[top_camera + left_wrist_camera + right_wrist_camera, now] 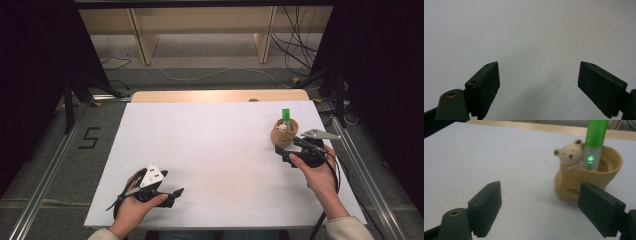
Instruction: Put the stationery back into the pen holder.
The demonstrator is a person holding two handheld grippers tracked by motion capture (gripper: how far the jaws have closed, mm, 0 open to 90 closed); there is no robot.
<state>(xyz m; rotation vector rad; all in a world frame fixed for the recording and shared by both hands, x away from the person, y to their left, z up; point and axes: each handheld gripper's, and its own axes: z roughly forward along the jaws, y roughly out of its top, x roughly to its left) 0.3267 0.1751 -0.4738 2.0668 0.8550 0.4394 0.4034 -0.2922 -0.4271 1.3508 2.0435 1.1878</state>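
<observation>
A tan ceramic cup (284, 134) with a small bear figure (569, 156) on its rim stands at the right of the white table top (215, 150). A green marker (286, 116) stands upright in the cup. In the right gripper view the cup (589, 180) and marker (595, 140) sit just beyond the right jaw. My right gripper (288, 150) is open just in front of the cup and holds nothing; its jaws (540, 192) stand wide apart. My left gripper (176, 193) rests low at the front left, open (539, 67) over bare white surface.
A strip of wooden table edge (220, 95) runs along the back. Metal rails (45, 175) flank the table on the floor, with cables (295, 55) and shelf legs (142, 40) behind. A number 5 mark (88, 137) lies on the floor at left.
</observation>
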